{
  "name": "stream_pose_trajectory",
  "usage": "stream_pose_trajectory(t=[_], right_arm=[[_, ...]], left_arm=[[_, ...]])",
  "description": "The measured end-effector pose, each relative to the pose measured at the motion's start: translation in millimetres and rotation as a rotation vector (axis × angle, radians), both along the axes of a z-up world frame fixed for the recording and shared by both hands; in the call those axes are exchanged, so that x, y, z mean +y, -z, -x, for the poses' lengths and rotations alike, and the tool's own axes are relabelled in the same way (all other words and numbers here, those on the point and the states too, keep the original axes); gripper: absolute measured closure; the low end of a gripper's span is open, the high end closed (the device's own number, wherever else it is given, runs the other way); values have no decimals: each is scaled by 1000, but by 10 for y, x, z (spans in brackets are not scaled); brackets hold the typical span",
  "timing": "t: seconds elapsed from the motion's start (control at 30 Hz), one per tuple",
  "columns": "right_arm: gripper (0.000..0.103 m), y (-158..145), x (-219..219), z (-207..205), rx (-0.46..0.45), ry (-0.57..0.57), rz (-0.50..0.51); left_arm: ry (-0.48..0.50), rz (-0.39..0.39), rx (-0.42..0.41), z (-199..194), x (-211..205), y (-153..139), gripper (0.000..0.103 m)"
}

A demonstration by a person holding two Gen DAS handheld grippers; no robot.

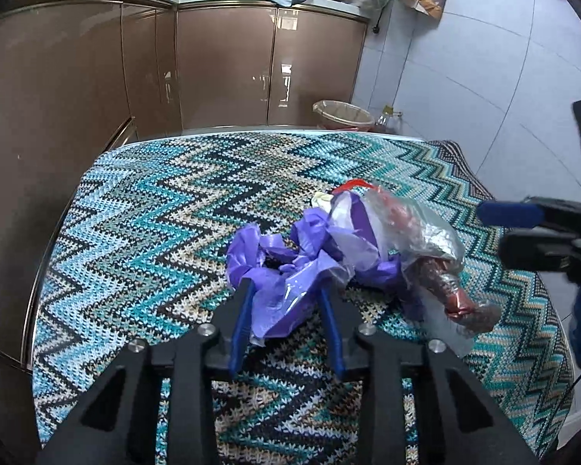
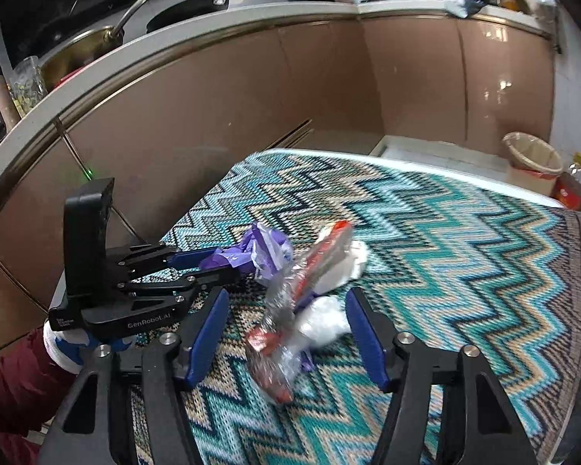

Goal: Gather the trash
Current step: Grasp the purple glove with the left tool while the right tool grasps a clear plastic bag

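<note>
trash heap mid-tablecloth — far from edges — left tool pinching it.

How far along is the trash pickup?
Done: nothing looks binned; the whole pile is on the table. In hand: left gripper jaws pinch the purple bag; right gripper jaws stand open around the clear wrapper and white wad. Remaining: grip, lift, carry everything to the floor bin.

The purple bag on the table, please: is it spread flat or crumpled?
Crumpled: the purple bag lies bunched in folds on the zigzag cloth.
</note>
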State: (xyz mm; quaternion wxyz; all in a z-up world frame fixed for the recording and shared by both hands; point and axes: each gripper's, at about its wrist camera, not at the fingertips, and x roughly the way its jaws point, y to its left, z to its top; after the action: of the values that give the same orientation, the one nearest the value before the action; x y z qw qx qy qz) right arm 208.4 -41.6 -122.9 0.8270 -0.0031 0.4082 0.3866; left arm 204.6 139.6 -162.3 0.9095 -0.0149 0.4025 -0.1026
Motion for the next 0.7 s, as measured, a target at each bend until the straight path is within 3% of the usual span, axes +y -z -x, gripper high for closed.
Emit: stream_pose_trajectory(t=[0.07,0.2,0.3,0.7], right_arm=[[52,77,106,-42,17,-14,18],[76,204,212,-91,43,-26,42],[91,239,239,-76,46,-23,55],[94,-115,66,266,-36,-14,0]], left_arm=[[3,5,-4,7,5,2,76],[5,16,-8,48,-1,-6,91],[0,18,-13,90,-6,-25,92],[-51,55,-71,443,90,-292,93]])
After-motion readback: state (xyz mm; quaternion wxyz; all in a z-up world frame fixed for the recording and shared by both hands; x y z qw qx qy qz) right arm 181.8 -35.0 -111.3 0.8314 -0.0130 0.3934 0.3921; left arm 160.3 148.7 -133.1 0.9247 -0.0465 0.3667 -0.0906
